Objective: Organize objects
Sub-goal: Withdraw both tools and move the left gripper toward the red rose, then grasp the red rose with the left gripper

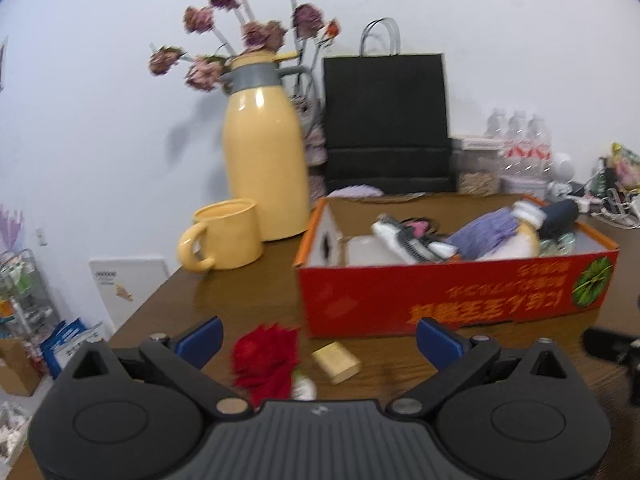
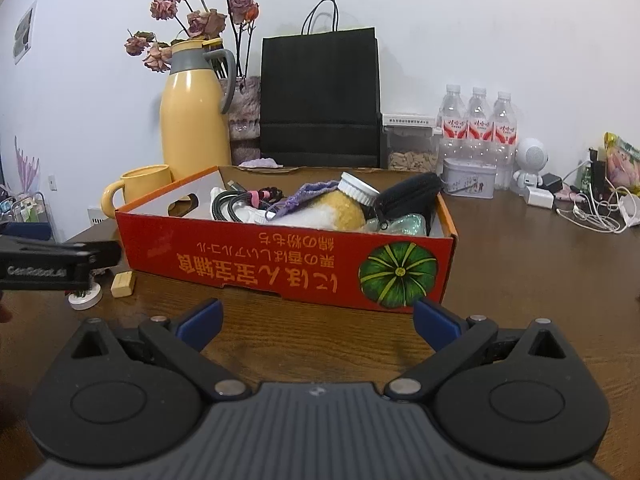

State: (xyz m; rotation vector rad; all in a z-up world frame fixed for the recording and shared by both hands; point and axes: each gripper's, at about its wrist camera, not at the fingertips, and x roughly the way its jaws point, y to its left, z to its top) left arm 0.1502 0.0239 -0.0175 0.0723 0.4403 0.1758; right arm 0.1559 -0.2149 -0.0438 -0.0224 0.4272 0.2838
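A red cardboard box (image 1: pixel 440 296) (image 2: pixel 280 264) with a pumpkin picture stands on the brown table, filled with cables, a jar, a purple cloth and a black pouch. My left gripper (image 1: pixel 318 344) is open and empty just above a red artificial flower in a small white pot (image 1: pixel 266 360) and a small tan block (image 1: pixel 336 362), both on the table left of the box. In the right wrist view the block (image 2: pixel 122 283) and white pot (image 2: pixel 85 299) lie under the left gripper's body. My right gripper (image 2: pixel 316 322) is open and empty in front of the box.
A yellow mug (image 1: pixel 224 236) and yellow jug (image 1: pixel 264 160) with dried roses stand left of the box. A black paper bag (image 2: pixel 320 100), water bottles (image 2: pixel 478 120), a tin, a white speaker and cables (image 2: pixel 592 216) line the back and right. The table's left edge (image 1: pixel 136 312) is close.
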